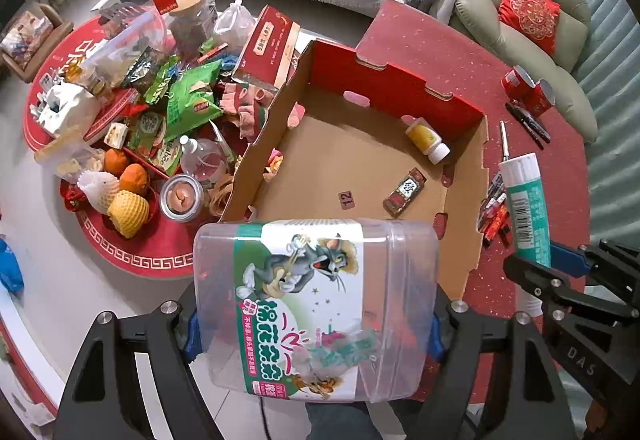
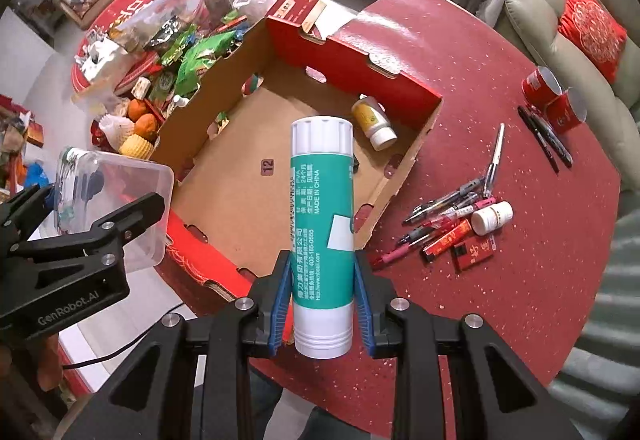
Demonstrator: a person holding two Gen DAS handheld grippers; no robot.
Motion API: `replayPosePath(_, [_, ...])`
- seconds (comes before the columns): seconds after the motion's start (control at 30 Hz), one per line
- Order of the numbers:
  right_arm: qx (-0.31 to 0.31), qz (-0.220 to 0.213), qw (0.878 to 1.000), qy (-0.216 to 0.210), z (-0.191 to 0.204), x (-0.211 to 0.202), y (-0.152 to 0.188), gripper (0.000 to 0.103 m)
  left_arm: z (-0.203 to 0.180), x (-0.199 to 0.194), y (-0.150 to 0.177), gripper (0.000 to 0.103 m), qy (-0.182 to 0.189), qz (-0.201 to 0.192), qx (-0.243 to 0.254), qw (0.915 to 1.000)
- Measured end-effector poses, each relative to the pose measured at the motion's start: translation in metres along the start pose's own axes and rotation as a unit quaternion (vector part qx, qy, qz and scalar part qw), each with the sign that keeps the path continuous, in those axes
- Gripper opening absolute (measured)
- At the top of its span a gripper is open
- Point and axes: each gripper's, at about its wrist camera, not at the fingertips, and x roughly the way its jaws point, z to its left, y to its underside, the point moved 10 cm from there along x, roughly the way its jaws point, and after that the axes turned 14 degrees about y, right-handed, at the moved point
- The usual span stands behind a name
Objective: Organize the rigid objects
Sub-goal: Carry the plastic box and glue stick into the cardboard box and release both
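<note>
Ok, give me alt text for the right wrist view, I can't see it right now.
The right gripper holds a green and white glue stick between its blue fingers, above the near edge of an open cardboard box on a red table. A yellow pill bottle lies inside the box; pens are scattered to the right.

Clear plastic tub (image 1: pixel 316 304): smooth, translucent, glossy printed paper label. Glue stick (image 2: pixel 322 236): smooth matt plastic, white ends ribbed, teal printed wrap. Cardboard box (image 1: pixel 400 88): raw matt brown inside, red printed coat outside. Surface (image 2: pixel 500 280): red, speckled with gold flecks, slight sheen. Left gripper (image 1: pixel 316 324) and right gripper (image 2: pixel 322 304): matt black plastic frames, bright metal screw heads, blue pads (image 2: pixel 280 304) that look rubbery.
</note>
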Motion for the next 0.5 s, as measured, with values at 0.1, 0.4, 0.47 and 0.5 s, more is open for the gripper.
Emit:
replayPosePath(0.1, [-0.004, 0.004, 1.000, 0.004, 0.003, 0.004, -0.002, 0.031, 0.002, 0.003, -0.001, 0.082, 0.000, 0.001, 0.000, 1.0000])
replayPosePath(0.4, [0.002, 0.012, 1.000, -0.003, 0.010, 0.017, -0.014, 0.031, 0.003, 0.025, -0.011, 0.082, -0.015, 0.013, 0.007, 0.9998])
replayPosePath(0.47, [0.009, 0.011, 1.000, -0.004, 0.008, 0.021, -0.019, 0.031, 0.002, 0.030, -0.013, 0.082, -0.018, 0.015, 0.010, 0.9997])
replayPosePath(0.5, [0.011, 0.009, 1.000, -0.004, 0.008, 0.021, -0.021, 0.031, 0.002, 0.033, -0.015, 0.082, -0.021, 0.016, 0.013, 0.9996])
